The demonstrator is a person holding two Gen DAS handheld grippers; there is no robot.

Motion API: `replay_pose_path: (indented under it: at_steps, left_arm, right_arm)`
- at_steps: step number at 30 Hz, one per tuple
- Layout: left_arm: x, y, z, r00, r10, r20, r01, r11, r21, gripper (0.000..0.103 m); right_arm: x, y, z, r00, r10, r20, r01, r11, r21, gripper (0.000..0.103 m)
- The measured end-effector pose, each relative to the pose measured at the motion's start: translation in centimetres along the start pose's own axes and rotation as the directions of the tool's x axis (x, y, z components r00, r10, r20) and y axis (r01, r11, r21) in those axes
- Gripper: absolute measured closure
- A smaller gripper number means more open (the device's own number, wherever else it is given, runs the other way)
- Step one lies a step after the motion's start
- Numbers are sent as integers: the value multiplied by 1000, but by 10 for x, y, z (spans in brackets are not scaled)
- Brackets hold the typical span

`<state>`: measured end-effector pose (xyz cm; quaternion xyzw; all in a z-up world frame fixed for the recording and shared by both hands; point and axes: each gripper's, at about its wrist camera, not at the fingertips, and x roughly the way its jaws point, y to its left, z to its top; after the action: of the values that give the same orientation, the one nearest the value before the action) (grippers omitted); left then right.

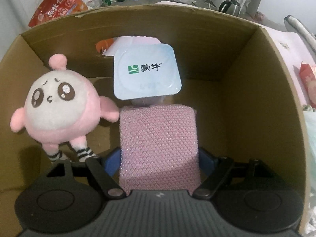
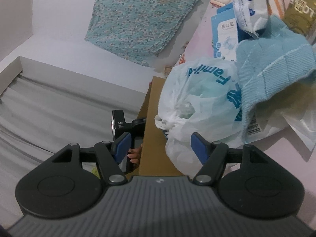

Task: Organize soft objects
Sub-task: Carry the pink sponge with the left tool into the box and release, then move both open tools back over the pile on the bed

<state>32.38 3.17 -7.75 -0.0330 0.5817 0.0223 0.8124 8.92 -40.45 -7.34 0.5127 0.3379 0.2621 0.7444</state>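
Your left gripper [image 1: 160, 162] clamps the pink sponge [image 1: 158, 138], centre frame, over the cardboard box [image 1: 246, 79]. Right gripper [image 2: 160, 148] gapes empty. Drop carelessly and it may topple the yogurt cup [image 1: 147, 73] beneath.

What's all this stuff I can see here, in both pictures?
Box: one, brown cardboard, open, under left gripper.
Plush: one, pink and white, in box, left side.
Sponge: one, pink knit, between left gripper's pads.
Cup: one, pale blue lid, in box beyond sponge.
Kettle: one, steel, beyond box.
Bag: one, white plastic, beside box.
Towel: one, blue, over bag.
Cloth: one, teal patterned, far.
Left gripper: closed on sponge.
Right gripper: open, empty.
Hand: one, partly hidden.
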Motion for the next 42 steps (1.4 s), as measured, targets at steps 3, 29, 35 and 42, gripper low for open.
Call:
replay_pose_path:
  at_steps: [3, 29, 35, 42]
  left_arm:
    - [1, -2, -2, 1000, 11, 15, -11, 1000, 12, 21]
    - [-65, 34, -31, 997, -37, 71, 43, 994, -100, 11]
    - [-125, 21, -64, 978, -99, 186, 111, 992, -53, 11]
    - [-196, -10, -118, 915, -224, 334, 215, 975, 65, 8]
  right_arm:
    - [1, -4, 0, 1000, -4, 0, 4, 1000, 11, 35]
    - [-8, 9, -15, 1000, -21, 9, 21, 1000, -23, 33]
    - [-26, 11, -22, 996, -78, 44, 80, 995, -60, 32]
    - [-45, -2, -31, 986, -160, 47, 162, 985, -59, 32]
